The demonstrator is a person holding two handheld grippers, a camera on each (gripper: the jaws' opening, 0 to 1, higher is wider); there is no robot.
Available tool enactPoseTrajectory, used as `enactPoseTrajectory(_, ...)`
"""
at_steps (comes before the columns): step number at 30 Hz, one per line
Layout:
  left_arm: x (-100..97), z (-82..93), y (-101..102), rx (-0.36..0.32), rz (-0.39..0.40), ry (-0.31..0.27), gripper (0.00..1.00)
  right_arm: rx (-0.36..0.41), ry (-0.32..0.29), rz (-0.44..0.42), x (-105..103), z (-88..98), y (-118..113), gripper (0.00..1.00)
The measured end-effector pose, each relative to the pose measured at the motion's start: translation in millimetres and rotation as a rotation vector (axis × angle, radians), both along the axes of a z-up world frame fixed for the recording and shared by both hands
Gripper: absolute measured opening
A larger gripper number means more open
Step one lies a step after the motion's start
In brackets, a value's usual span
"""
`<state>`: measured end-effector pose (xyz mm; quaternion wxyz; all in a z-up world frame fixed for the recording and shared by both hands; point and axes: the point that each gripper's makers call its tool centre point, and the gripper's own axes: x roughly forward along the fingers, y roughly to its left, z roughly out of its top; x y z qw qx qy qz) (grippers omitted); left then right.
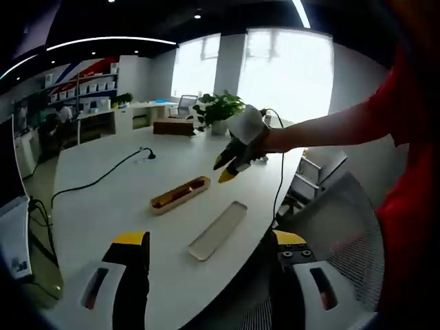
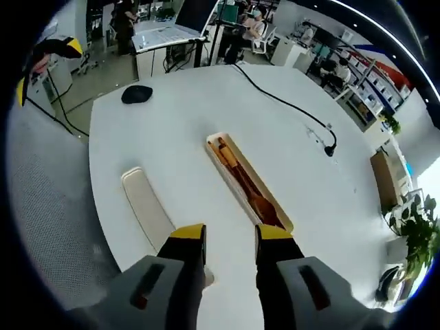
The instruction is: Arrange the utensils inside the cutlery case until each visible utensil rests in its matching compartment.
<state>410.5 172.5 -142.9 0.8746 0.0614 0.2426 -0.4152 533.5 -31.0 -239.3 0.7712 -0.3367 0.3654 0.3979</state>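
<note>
A long beige cutlery case (image 2: 221, 146) lies open on the white table, with brown wooden utensils (image 2: 249, 187) inside it. In the left gripper view the same case (image 1: 180, 194) sits mid-table. Its flat lid (image 2: 146, 201) lies apart beside it, nearer the table edge, and appears as lid (image 1: 218, 230) in the left gripper view. My right gripper (image 2: 231, 239) hovers above the near end of the case, open, with nothing between its jaws. The right gripper (image 1: 227, 167) hangs above the table in a person's hand. My left gripper (image 1: 210, 242) is wide open and empty, back near the table edge.
A black cable (image 2: 287, 103) runs across the table to a small stand. A black round object (image 2: 137, 94) lies near the far edge. A potted plant (image 1: 218, 108) and a wooden box (image 1: 173, 126) stand at the table's end. A mesh chair (image 1: 344, 227) is beside the table.
</note>
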Motion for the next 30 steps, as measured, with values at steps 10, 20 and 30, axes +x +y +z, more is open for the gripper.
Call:
enactPoseTrajectory(10,17.9,-6.3,0.6,-0.017,0.018,-0.019,0.70,0.017,-0.036,-0.098,-27.0,10.9,-28.7,0.30)
enactPoseTrajectory(20,26.4,-39.0,-11.7,-0.014,0.000,-0.028,0.68,0.127,-0.007,-0.114,-42.1,-4.4,-47.3,0.30)
enactPoseTrajectory(30,32.1,-58.8,-14.4,0.114,0.026,-0.029,0.71,0.256,-0.025,-0.111,-48.5,3.3,-60.9,0.32)
